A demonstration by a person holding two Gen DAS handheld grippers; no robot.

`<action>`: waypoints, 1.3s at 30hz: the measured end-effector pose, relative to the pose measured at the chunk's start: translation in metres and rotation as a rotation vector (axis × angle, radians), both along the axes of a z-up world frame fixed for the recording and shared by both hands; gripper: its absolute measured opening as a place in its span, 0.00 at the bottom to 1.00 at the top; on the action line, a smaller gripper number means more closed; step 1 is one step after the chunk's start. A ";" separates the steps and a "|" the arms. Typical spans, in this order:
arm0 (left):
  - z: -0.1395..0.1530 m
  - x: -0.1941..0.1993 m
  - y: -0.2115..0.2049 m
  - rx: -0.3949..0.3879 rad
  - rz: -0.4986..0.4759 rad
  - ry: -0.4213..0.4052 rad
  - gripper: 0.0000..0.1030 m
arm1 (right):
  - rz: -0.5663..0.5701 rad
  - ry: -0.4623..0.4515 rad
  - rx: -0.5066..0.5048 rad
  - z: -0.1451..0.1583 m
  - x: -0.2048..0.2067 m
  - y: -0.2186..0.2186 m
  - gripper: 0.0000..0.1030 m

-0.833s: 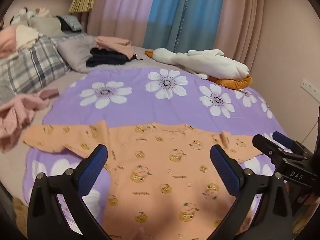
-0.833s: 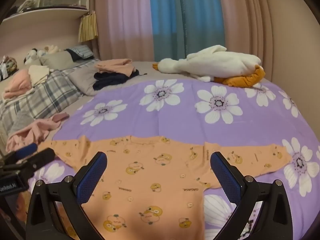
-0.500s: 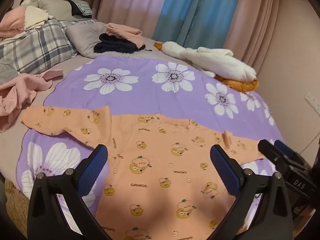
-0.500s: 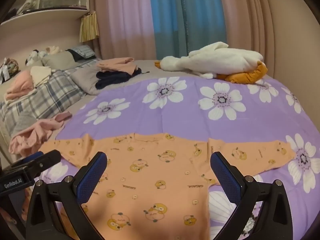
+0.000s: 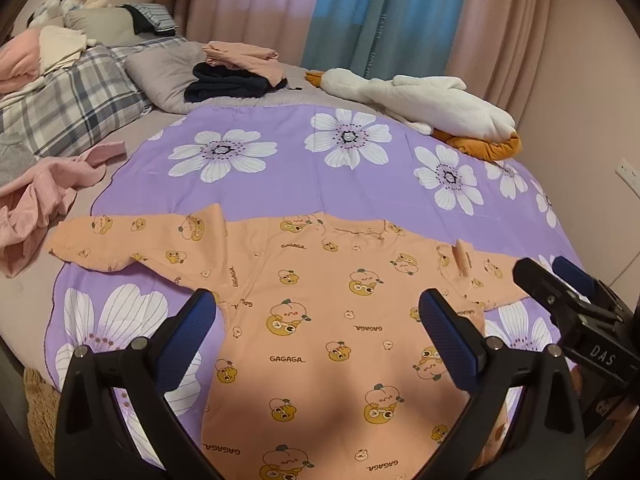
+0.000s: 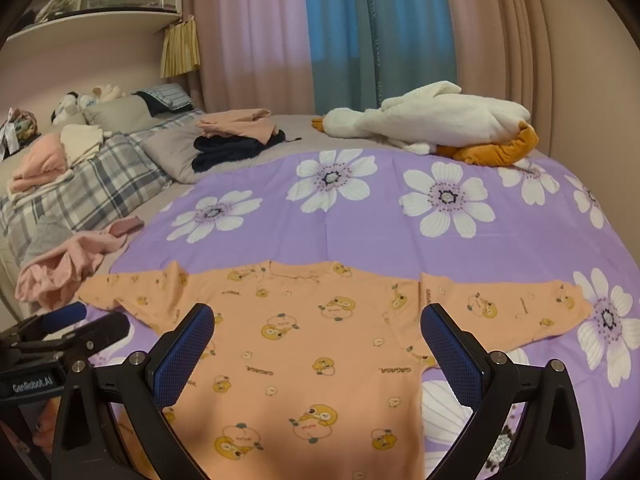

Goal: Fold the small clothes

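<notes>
A: Both pairs of fingers are spread wide, nothing between them. The left gripper [image 5: 316,332] and right gripper [image 6: 318,344] hang above the orange shirt [image 5: 340,320].

B: What changed?

A: In under a second both views have tipped downward and drawn nearer, so the shirt fills more of each. It lies flat, sleeves out, on the purple flowered sheet [image 5: 280,168]. I'd say folding hasn't begun.

B: Room?

A: The left sleeve [image 5: 120,240] ends near a pink garment [image 5: 36,208]; the right sleeve [image 6: 520,304] has bare sheet around it.
</notes>
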State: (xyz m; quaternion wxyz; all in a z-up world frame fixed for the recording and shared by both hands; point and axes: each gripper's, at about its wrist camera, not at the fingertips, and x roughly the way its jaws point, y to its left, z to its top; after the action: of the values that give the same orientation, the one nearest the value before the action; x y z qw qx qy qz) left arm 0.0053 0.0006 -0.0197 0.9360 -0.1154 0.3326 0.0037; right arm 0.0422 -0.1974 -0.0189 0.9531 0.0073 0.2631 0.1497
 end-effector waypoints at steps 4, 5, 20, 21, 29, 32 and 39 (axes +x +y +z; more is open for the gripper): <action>-0.002 -0.001 -0.004 0.020 -0.010 -0.004 0.98 | -0.012 0.000 -0.010 -0.001 0.001 0.000 0.99; -0.001 -0.001 -0.005 0.024 -0.011 -0.006 0.98 | -0.011 0.000 -0.010 -0.001 0.001 0.000 0.99; -0.008 -0.002 -0.012 0.054 -0.034 0.004 0.98 | -0.008 0.007 0.019 -0.002 0.002 -0.005 0.99; -0.009 -0.002 -0.013 0.054 -0.034 0.004 0.98 | -0.009 0.008 0.021 -0.002 0.002 -0.005 0.99; -0.010 -0.003 -0.014 0.056 -0.035 0.008 0.98 | -0.006 0.019 0.028 -0.004 0.003 -0.005 0.99; -0.011 -0.003 -0.015 0.055 -0.038 0.014 0.98 | -0.005 0.020 0.030 -0.005 0.003 -0.006 0.99; -0.011 0.000 -0.018 0.057 -0.047 0.024 0.98 | -0.007 0.020 0.030 -0.004 0.003 -0.005 0.99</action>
State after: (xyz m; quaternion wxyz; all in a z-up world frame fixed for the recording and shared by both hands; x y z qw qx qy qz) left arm 0.0050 -0.0169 -0.0305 0.9346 -0.0805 0.3464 -0.0074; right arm 0.0455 -0.2025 -0.0228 0.9507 0.0238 0.2702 0.1503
